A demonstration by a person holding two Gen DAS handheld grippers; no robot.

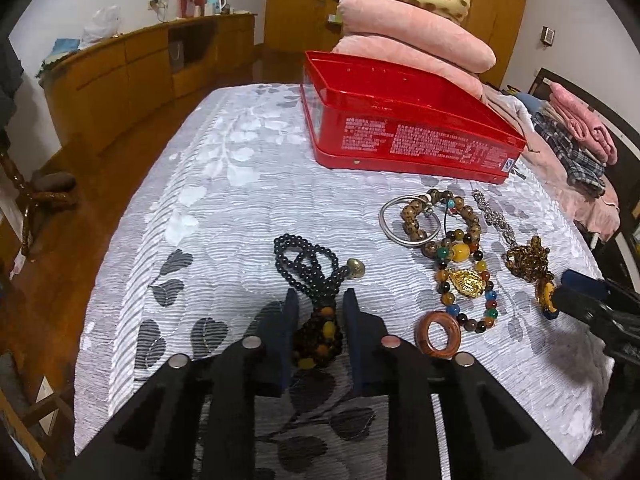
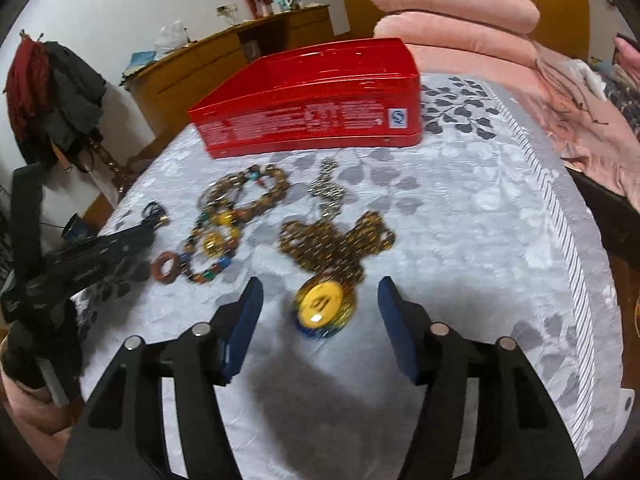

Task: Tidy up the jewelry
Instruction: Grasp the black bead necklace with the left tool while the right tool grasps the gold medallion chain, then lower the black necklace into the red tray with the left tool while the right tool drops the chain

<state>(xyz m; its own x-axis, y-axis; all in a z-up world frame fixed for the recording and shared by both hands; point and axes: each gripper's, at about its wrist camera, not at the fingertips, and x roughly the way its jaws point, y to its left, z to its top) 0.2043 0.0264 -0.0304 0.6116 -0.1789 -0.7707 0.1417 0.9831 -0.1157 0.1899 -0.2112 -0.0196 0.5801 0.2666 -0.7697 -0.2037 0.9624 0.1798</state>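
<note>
My left gripper [image 1: 320, 300] is shut on the black bead necklace [image 1: 304, 260], its pads pressing the brown and amber bead cluster at the necklace's near end on the bed cover. My right gripper [image 2: 321, 282] stands open around a round yellow pendant [image 2: 322, 306] on a brown-gold chain [image 2: 332, 240]; both pads are apart from it. Between the two lie a wooden ring [image 1: 438, 334], a multicoloured bead bracelet [image 1: 486, 312], a gold pendant [image 1: 466, 282], a brown bead bracelet [image 1: 412, 216], a silver bangle [image 1: 390, 220] and a silver chain [image 1: 494, 216]. A red tin box [image 1: 400, 120] stands behind them.
The jewelry lies on a white leaf-patterned bed cover [image 1: 224, 208]. Pink folded quilts [image 1: 420, 36] are stacked behind the box, with folded clothes [image 1: 580, 136] at the right. A wooden floor and low cabinet [image 1: 120, 76] lie to the left past the bed's edge.
</note>
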